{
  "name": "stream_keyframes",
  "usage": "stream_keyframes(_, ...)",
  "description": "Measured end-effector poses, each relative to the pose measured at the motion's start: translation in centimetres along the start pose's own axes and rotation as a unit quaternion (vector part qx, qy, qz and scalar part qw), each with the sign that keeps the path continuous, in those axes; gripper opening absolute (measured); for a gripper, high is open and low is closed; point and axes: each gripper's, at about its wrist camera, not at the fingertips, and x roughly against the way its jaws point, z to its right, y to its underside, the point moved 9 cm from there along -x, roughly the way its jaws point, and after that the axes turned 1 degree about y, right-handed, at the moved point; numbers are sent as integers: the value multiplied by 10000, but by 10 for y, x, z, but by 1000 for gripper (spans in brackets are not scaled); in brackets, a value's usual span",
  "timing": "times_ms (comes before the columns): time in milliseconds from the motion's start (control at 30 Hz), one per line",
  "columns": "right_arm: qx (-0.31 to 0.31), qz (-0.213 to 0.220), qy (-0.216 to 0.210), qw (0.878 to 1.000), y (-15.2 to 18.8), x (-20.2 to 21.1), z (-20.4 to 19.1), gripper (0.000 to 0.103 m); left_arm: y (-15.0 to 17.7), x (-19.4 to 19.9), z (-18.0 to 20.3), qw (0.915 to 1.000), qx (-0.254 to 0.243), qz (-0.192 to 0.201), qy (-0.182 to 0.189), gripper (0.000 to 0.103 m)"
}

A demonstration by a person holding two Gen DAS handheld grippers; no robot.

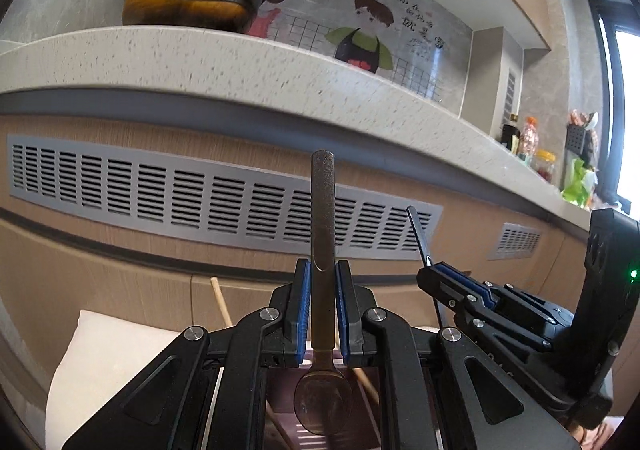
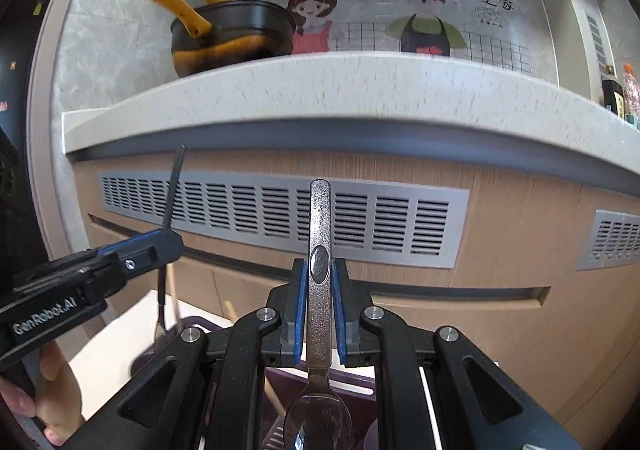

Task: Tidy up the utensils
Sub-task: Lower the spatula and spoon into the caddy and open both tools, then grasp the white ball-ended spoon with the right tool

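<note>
Spoons (image 1: pixel 323 218) (image 2: pixel 318 262) sit clamped in both grippers (image 1: pixel 323 282) (image 2: pixel 319 282) below a speckled countertop (image 1: pixel 240 62).

In front of me the pale speckled desk (image 2: pixel 360 90) is running across the view, with its thick rounded edge facing me. A black pot (image 2: pixel 236 38) with yellow handles is standing on it at the left, near the wall. At the far right end, some bottles (image 2: pixel 618 90) and jars (image 1: pixel 545 166) are standing on the desk close together. Their labels are showing too small for me to read.
</note>
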Motion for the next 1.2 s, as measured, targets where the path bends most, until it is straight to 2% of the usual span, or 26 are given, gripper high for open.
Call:
stream_keyframes(200,60,-43,153,9999,18,-12,3,11,12,-11,-4,9999,40,-63,-112,12)
stream_keyframes(333,230,-6,356,9991,24,-10,3,16,21,-13,-4,9997,39,-137,-212,20)
stream_keyframes(367,278,-22,431,9987,26,-9,3,35,22,-12,-4,9996,8,-155,-247,23)
stream_keyframes(400,296,-50,463,9985,27,-6,4,63,23,-9,-3,9994,-13,-166,-290,30)
stream_keyframes(467,166,87,485,9987,25,9,11,81,21,0,-4,9994,13,-146,-299,39)
stream_keyframes(533,47,205,619,9979,21,24,21,83,19,13,-6,9991,29,-132,-391,48)
stream_keyframes(633,-61,161,726,9972,19,50,33,90,21,36,-13,9980,136,-229,-567,54)
stream_keyframes(700,-171,27,763,9969,22,65,41,96,30,52,-18,9967,241,-417,-656,55)
stream_keyframes(800,-268,-183,803,9962,30,84,47,103,50,77,-24,9934,309,-752,-805,65)
stream_keyframes(933,-331,-499,582,9965,50,107,44,103,83,109,-29,9883,229,-1079,-1051,68)
stream_keyframes(1033,-171,-840,534,9949,70,117,34,103,111,129,-31,9841,304,-1368,-1092,72)
stream_keyframes(1200,274,-1455,350,9884,114,127,0,103,151,153,-30,9767,246,-1782,-1168,73)
